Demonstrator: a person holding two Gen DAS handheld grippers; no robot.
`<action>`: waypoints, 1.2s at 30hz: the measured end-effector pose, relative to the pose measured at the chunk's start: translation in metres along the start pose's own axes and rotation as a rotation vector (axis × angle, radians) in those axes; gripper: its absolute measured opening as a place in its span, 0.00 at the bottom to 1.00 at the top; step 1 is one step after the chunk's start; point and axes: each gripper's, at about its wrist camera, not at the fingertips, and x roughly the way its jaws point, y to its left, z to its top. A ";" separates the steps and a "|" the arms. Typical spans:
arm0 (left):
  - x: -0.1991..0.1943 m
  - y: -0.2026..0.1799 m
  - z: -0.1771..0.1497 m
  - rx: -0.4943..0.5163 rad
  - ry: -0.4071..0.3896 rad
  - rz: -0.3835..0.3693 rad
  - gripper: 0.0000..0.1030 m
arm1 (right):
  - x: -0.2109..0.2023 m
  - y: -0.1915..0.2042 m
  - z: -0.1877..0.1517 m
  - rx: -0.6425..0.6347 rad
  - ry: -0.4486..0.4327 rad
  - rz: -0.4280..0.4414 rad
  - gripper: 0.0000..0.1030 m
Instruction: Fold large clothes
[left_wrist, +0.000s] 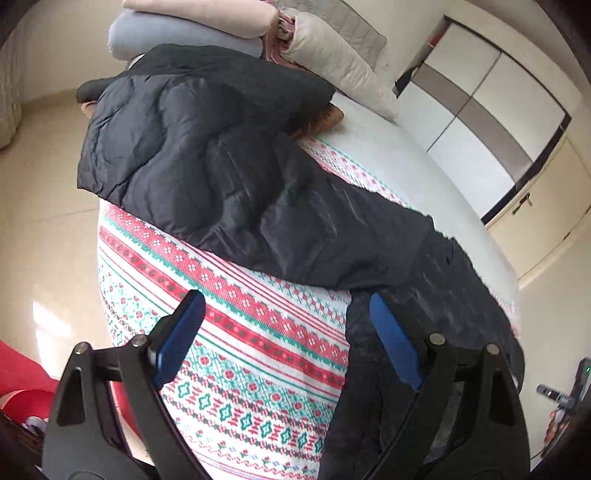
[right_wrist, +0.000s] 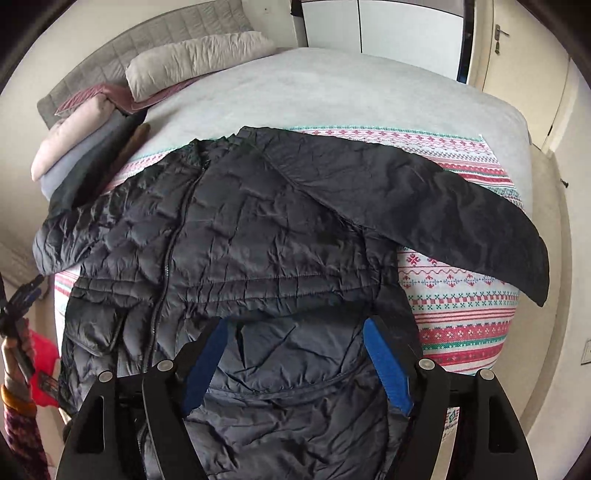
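Big black quilted puffer jacket (right_wrist: 258, 236), zipped up and pretty crinkled. Spread front-up on the patterned blanket (right_wrist: 461, 295). One sleeve (right_wrist: 424, 206) flung out sideways toward the edge.

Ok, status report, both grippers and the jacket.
Left gripper open over the blanket, holding nothing. Right gripper open above the jacket. Jacket spread flat, zipped, one sleeve out sideways. Folded stack at its shoulder.
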 end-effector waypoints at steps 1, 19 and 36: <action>0.003 0.016 0.007 -0.062 -0.015 -0.023 0.88 | 0.004 0.003 0.000 -0.003 0.007 0.004 0.75; 0.046 0.141 0.024 -0.616 -0.217 -0.190 0.60 | 0.040 0.092 -0.028 -0.167 0.094 0.072 0.75; -0.050 -0.057 0.093 0.051 -0.399 -0.191 0.03 | 0.043 0.094 -0.017 -0.167 0.091 0.079 0.75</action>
